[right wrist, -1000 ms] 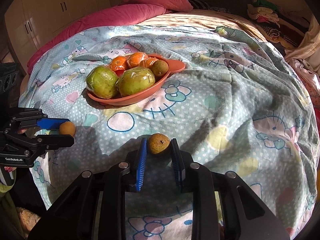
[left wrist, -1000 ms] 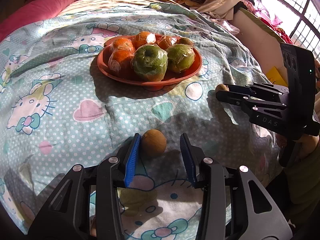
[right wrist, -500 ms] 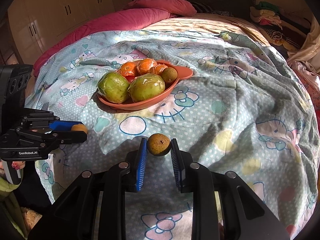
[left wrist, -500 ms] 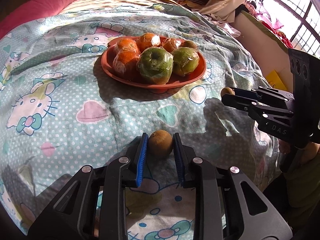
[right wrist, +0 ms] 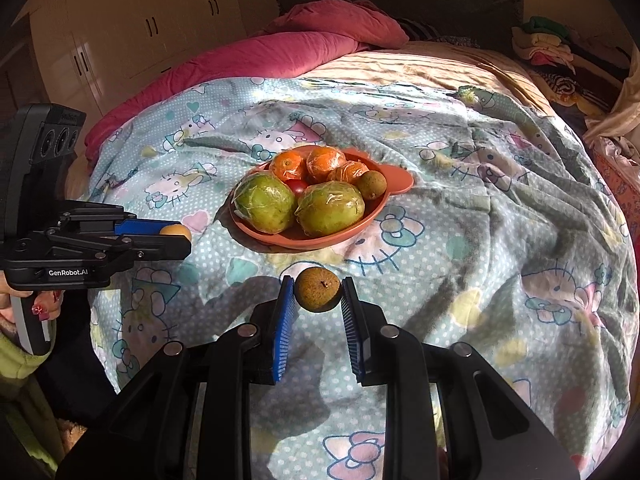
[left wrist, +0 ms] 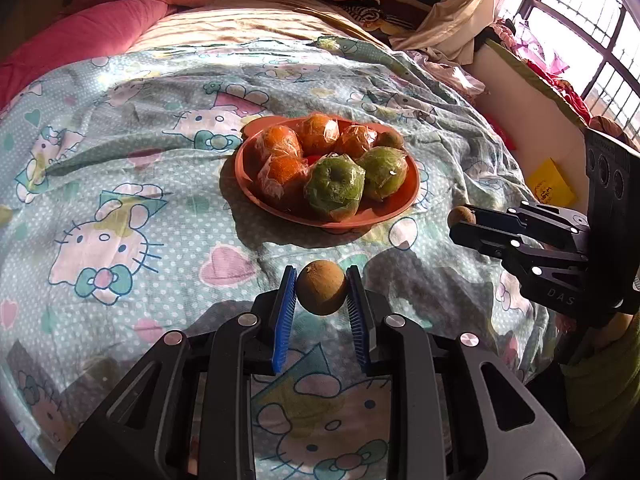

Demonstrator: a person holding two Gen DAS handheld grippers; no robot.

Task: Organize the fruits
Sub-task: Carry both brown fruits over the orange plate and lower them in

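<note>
Holding wrapped oranges (left wrist: 280,142) and green fruits (left wrist: 335,188), the plate (left wrist: 248,168) sits beyond both tongs (left wrist: 321,294) (right wrist: 318,290), each clamping a brown fruit (left wrist: 321,293) (right wrist: 318,289).

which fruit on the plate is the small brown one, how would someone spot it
On the cartoon-print bedspread sits an orange plate piled with fruit. The small brown fruit lies at the plate's edge beside the plastic-wrapped oranges. It is the only unwrapped, dull brown one there, far smaller than the green fruits.
</note>
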